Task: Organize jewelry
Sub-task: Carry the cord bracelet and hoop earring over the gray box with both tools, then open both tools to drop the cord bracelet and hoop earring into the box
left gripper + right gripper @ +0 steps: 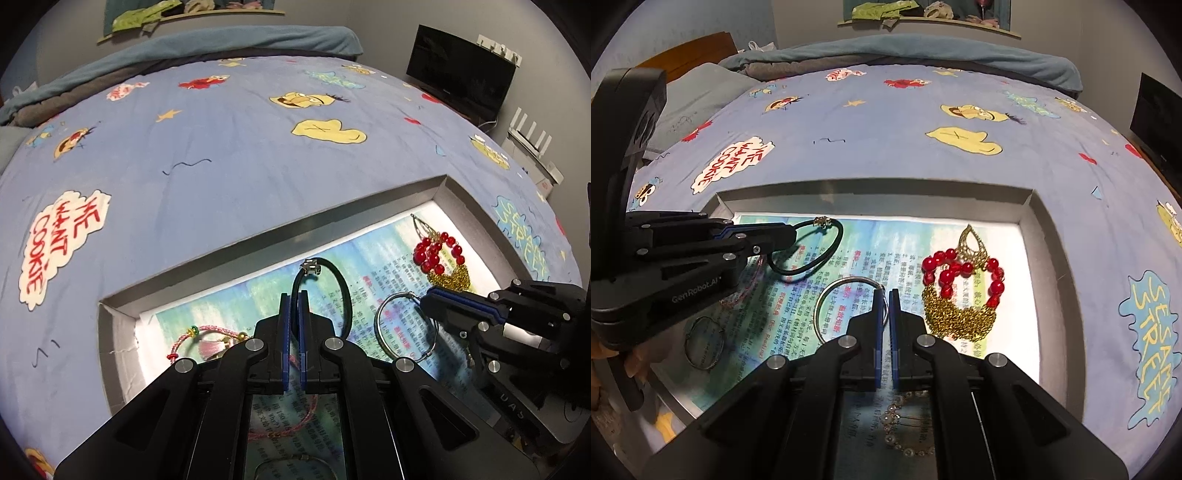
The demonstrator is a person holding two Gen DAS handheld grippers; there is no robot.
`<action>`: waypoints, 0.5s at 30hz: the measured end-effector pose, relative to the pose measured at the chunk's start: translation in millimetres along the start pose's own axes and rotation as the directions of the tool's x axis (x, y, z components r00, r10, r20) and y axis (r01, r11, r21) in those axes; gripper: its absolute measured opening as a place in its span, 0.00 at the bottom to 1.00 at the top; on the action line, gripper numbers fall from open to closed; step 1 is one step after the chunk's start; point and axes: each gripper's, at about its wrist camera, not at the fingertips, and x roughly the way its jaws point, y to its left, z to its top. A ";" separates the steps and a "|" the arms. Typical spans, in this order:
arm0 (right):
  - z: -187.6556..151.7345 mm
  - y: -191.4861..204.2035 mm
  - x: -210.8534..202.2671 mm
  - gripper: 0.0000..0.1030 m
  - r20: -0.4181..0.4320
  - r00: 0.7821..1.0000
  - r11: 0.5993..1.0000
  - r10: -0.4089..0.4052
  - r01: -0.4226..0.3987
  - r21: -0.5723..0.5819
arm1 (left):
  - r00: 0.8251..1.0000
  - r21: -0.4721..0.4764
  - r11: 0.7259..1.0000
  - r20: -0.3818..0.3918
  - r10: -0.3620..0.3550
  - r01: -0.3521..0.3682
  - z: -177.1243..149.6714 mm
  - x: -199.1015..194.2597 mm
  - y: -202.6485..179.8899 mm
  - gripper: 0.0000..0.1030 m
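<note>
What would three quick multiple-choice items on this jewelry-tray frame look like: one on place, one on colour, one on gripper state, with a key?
1. Where does the tray sit?
A. on a blue cartoon bedspread
B. on a wooden desk
C. on the floor

2. What colour are the beads on the gold chain piece?
A. green
B. red
C. white

3. What is the left gripper doing?
A. open above the tray
B. shut on the black cord bracelet
C. shut on a pearl strand

Key: 1 A, the bedspread surrounds the tray; 2 B, the beads are red; 3 B, the cord passes between its closed pads. The right gripper is likewise shut on the silver ring.
</note>
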 end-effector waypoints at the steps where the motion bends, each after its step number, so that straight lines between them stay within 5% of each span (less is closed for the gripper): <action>1: -0.5 0.5 0.5 0.03 0.000 1.000 1.000 0.000 0.000 0.001 | 1.000 -0.001 1.000 -0.002 0.000 0.000 -0.4 0.8 0.1 0.04; 11: -1.7 0.6 -2.2 0.03 0.011 1.000 1.000 0.016 -0.016 0.007 | 1.000 -0.022 1.000 -0.004 0.010 -0.010 -0.8 2.6 3.8 0.05; 13: -2.3 -0.3 -5.7 0.03 0.016 1.000 1.000 0.015 -0.015 0.007 | 1.000 -0.023 1.000 0.005 0.016 -0.016 -0.7 -0.1 3.7 0.10; 15: -2.6 -1.2 -9.2 0.03 0.021 1.000 1.000 0.016 -0.016 0.011 | 0.999 -0.024 0.999 0.028 0.034 -0.033 -0.3 -5.7 2.9 0.29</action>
